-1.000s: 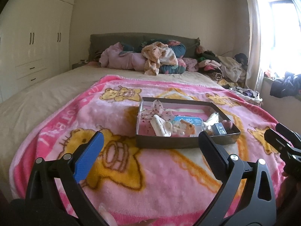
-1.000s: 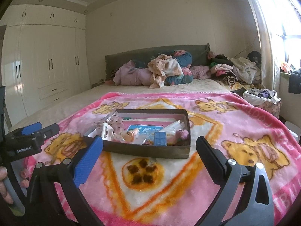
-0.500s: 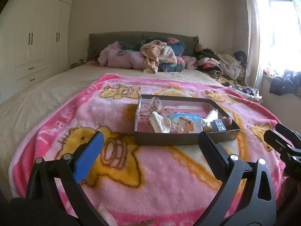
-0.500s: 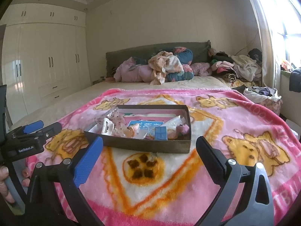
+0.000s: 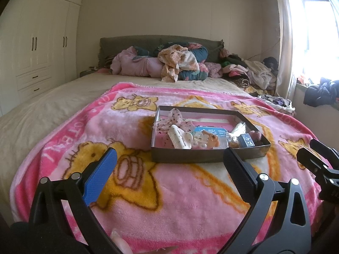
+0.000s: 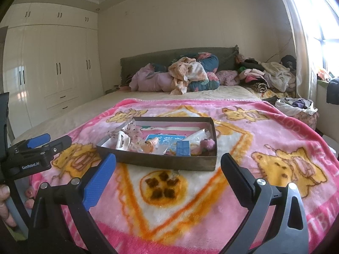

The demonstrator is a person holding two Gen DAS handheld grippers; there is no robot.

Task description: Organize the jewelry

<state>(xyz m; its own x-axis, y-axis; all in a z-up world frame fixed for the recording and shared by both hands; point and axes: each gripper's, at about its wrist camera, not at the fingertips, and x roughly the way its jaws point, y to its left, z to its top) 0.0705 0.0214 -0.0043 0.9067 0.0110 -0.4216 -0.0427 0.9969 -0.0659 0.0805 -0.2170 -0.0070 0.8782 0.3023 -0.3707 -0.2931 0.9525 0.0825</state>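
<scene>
Pink blanket (image 5: 180,201) bears a box (image 6: 169,162), its small contents indistinct.

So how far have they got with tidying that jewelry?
Nothing looks done yet. The hair clips, bow and small blue box lie jumbled in the shallow brown tray on the pink blanket. Nothing is in hand: the left hand-held gripper and right hand-held gripper hover open and empty short of the tray. All the sorting remains.

Pink blanket (image 5: 180,201) with yellow bears, dark brown box (image 6: 169,160), cream wardrobe (image 6: 53,63)
</scene>
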